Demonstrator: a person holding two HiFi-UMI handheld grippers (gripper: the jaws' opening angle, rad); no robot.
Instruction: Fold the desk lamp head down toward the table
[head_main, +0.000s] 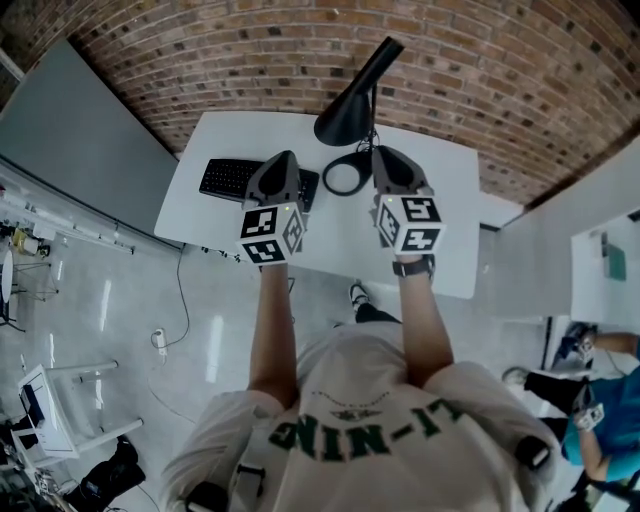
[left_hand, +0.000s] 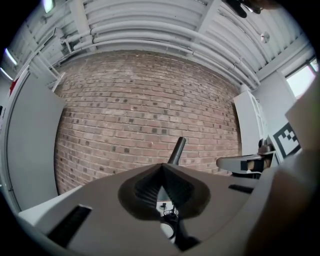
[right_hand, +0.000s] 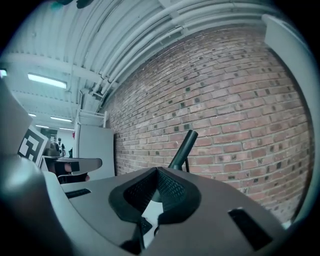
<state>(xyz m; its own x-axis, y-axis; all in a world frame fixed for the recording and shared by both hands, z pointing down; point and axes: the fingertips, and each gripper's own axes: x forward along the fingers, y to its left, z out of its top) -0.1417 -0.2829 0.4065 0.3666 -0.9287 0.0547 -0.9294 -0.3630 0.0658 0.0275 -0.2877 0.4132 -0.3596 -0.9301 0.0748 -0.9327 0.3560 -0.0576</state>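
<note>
Both grippers hover over the white table (head_main: 440, 160) with jaws pressed together on nothing, the left gripper (head_main: 283, 160) by the keyboard (head_main: 225, 178) and the right gripper (head_main: 386, 153) just beside the lamp's ring base (head_main: 325, 180). The black lamp head (head_main: 345, 118) slants with its wide mouth low, and closed jaws pushing it could slide off the cone or tip the lamp. No container shows.
</note>
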